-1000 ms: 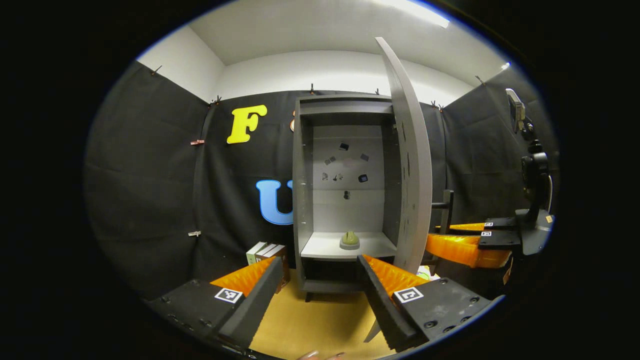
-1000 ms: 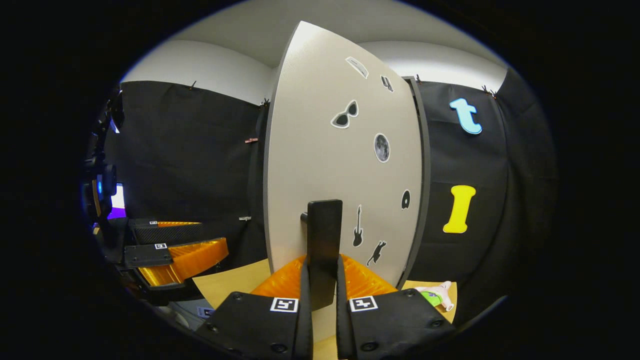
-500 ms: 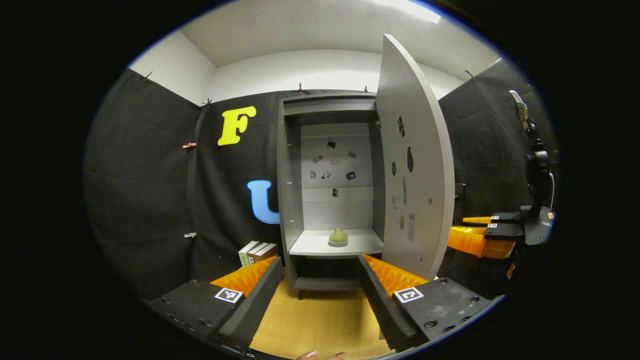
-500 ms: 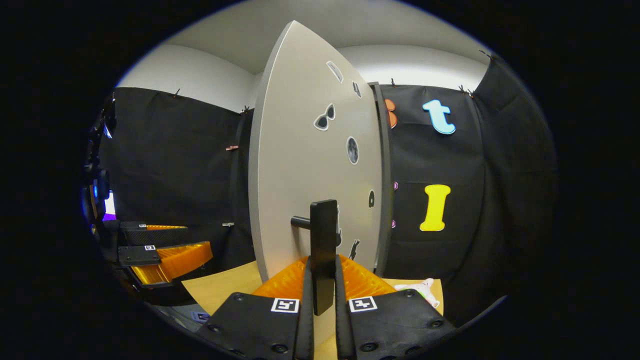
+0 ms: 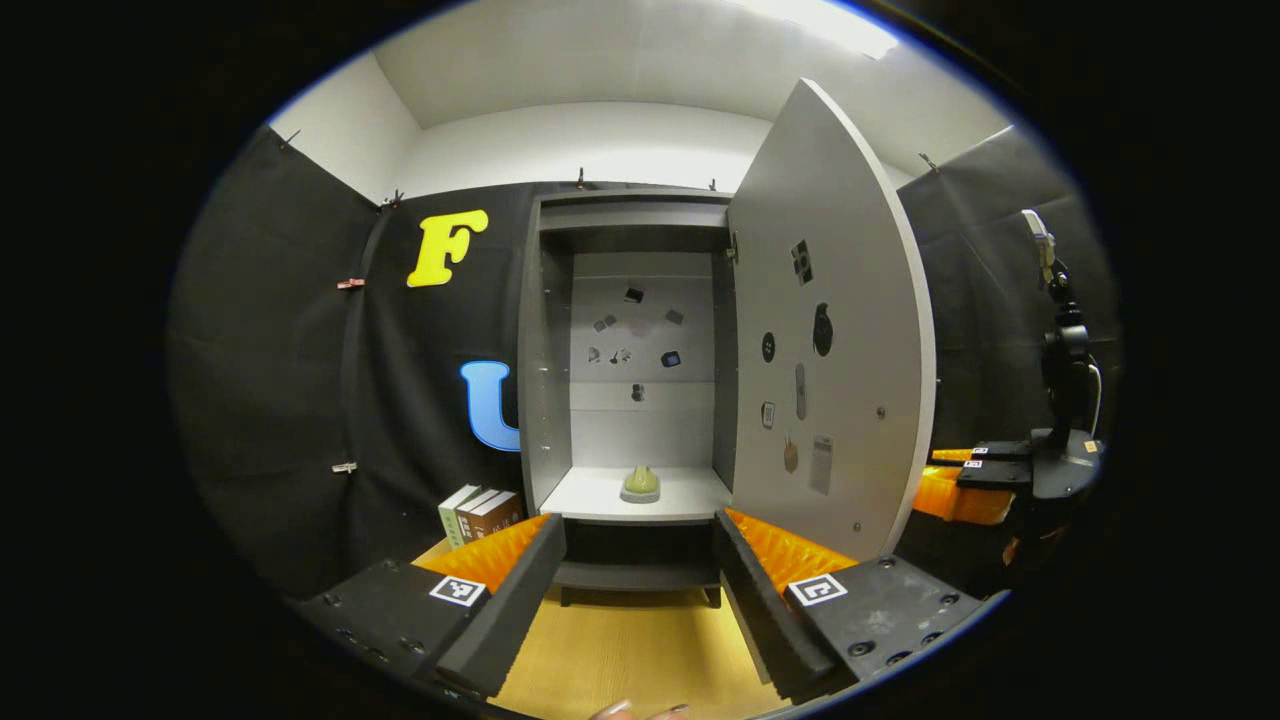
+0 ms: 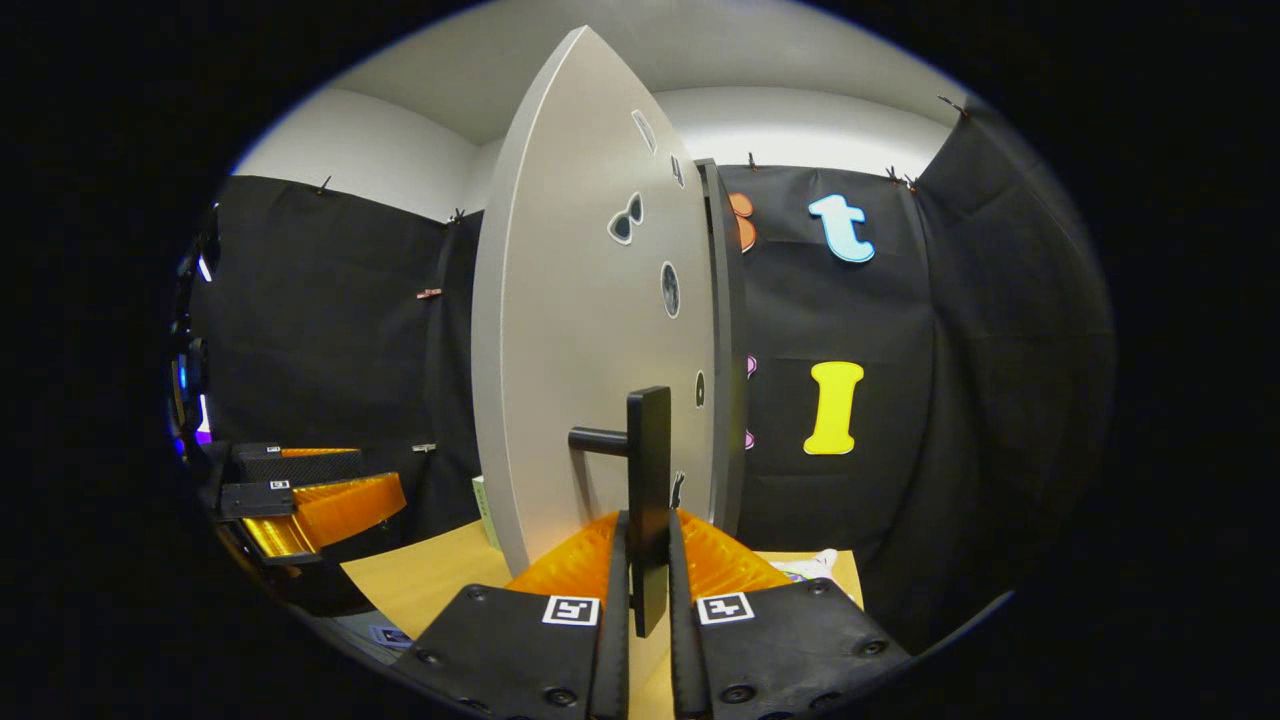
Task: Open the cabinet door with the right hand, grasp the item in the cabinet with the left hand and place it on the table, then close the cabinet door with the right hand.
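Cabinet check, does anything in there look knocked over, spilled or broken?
Nothing stands out. The cabinet door stands open, the right gripper clamps its handle, and the small green item sits upright on the shelf.

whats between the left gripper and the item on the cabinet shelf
Nothing solid: in the left gripper view, the open left hand-held gripper faces the small pale-green rounded item across bare tan wooden tabletop and the shelf's front edge.
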